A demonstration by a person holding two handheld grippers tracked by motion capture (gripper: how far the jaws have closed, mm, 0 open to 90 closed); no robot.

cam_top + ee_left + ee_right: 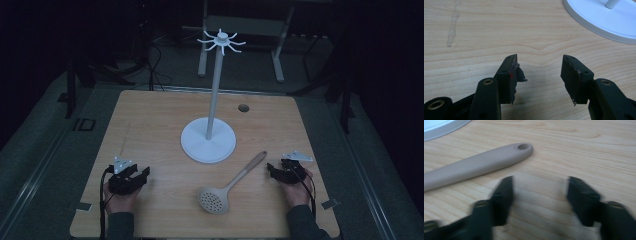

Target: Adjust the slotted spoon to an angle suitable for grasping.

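Approach phase, judged from layout: your right gripper (276, 169) sat just beside the handle tip of the beige plastic slotted spoon with the round perforated bowl (231, 184), nothing held yet. Likely aim was hanging that spoon on the white hook stand with a round base and tall pole (209, 141), using the hole in the handle end.

Spoon lay flat on the light wooden bench (150, 130), bowl toward you, handle pointing up and right, just in front of the stand's base. In the right gripper view the handle end with its hole (523, 146) lay ahead and left of the fingers, apart from them; the fingers (504, 192) stood wide and empty, blurred.

Your left gripper (137, 176) rested near the bench's left front, well apart from the spoon, fingers (507, 75) wide with nothing between, torn pad lining visible.

Next move, as a judgement: you needed to shift the right fingers forward and left to straddle the handle near the hole, then close.
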